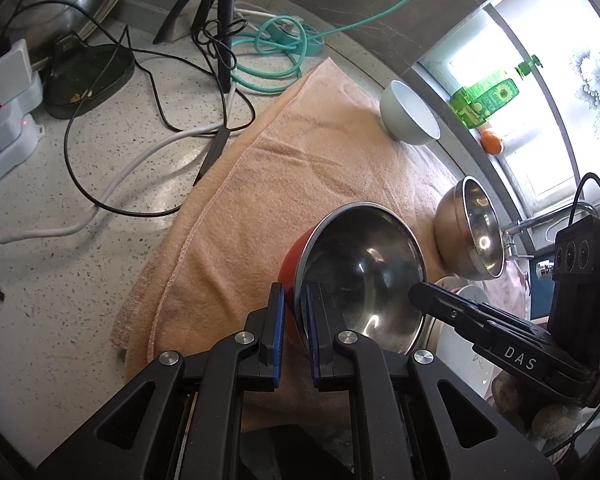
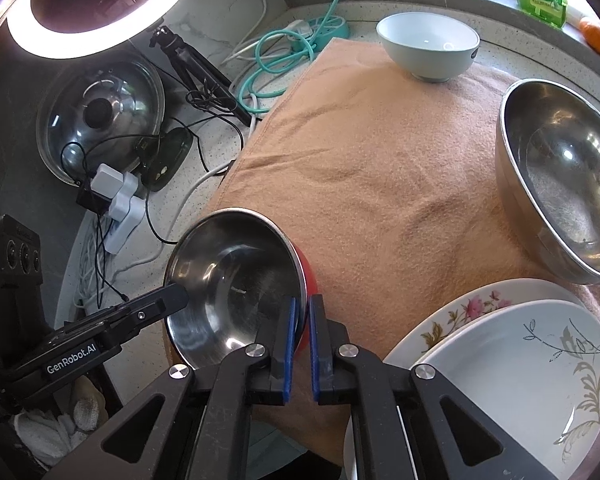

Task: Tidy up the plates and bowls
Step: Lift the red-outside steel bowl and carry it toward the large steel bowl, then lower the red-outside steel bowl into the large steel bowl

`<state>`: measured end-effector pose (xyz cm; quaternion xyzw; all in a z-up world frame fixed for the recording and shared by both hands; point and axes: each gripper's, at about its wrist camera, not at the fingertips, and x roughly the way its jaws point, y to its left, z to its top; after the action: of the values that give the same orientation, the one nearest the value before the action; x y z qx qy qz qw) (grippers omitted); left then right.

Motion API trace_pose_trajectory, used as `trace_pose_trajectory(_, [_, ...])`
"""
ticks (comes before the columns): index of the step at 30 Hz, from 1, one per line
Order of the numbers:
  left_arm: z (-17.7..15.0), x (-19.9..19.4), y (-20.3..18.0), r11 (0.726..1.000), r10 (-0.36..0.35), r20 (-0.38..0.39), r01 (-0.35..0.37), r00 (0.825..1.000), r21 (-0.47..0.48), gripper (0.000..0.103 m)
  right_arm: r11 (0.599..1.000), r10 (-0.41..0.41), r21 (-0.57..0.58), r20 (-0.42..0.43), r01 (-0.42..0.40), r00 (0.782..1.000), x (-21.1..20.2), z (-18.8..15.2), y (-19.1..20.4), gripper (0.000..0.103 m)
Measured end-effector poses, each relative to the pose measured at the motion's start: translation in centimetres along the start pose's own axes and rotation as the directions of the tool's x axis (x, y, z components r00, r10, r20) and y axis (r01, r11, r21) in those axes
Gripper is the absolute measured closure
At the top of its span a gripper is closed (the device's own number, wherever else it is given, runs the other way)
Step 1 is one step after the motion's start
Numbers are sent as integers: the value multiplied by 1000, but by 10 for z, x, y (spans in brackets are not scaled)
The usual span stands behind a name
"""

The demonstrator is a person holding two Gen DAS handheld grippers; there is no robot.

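A red bowl with a steel inside (image 1: 364, 276) is held above the orange towel (image 1: 300, 168). My left gripper (image 1: 296, 296) is shut on its left rim, one finger inside and one outside. My right gripper (image 2: 303, 308) is shut on the opposite rim of the same red bowl (image 2: 236, 280). A larger steel bowl (image 2: 560, 184) stands on the towel at the right; it also shows in the left wrist view (image 1: 470, 232). A pale blue-white bowl (image 2: 428, 46) stands at the towel's far end. Two stacked white plates (image 2: 508, 360) with flower patterns lie at the near right.
The speckled counter (image 1: 100, 184) to the left carries power strips (image 1: 8, 128), black and white cables, a teal cable coil (image 2: 280, 56), a tripod (image 1: 224, 28) and a glass pot lid (image 2: 100, 116). A ring light (image 2: 96, 8) hangs above. A green bottle (image 1: 486, 98) stands on the windowsill.
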<state>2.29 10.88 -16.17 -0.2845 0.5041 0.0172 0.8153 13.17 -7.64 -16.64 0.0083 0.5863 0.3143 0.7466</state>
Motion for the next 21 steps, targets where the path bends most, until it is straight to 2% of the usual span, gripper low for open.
trace_pose_trajectory(13, [22,-11,-42,995,-41,50,36,998,96,94,998,7,54,75,-11,997,-43,11,-16,97])
trace_pose_trajectory(21, [31,-5,-73,986,-76,47,68,996,155,94,995,-10,102,113,-2,994,-69,16,-37,97])
